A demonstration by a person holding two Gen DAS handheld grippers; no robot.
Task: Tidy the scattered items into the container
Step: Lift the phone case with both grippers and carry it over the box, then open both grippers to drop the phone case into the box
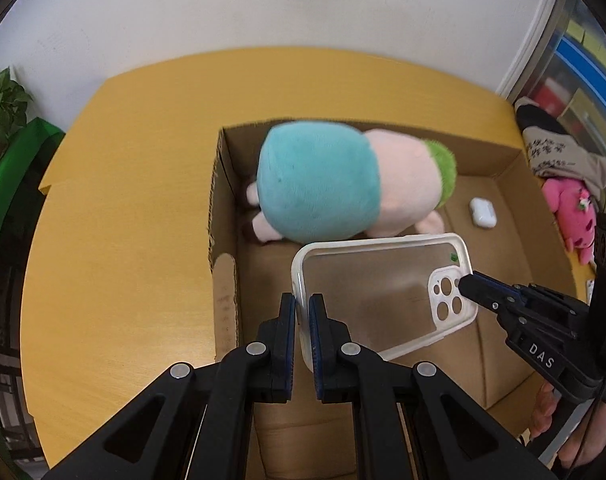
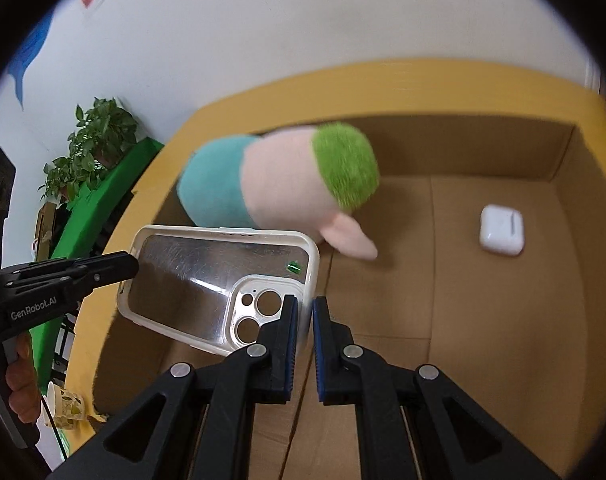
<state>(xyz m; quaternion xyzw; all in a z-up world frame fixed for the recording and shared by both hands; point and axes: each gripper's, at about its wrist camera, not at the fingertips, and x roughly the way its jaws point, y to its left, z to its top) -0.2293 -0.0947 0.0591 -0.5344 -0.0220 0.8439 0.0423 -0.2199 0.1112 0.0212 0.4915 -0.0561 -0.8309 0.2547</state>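
Cardboard box (image 1: 223, 216) sits on the yellow table (image 1: 123, 200), already holding a plush toy (image 1: 323, 184) and a white earbuds case (image 1: 482, 211). Above its floor hangs a clear phone case (image 1: 379, 292), pinched at opposite ends by the left gripper (image 1: 302, 312) and the right gripper (image 2: 303, 320), both clenched on its rim. If one hand releases first, the case would likely swing or twist; uneven pulling could flex it loose, dropping it onto the earbuds case.
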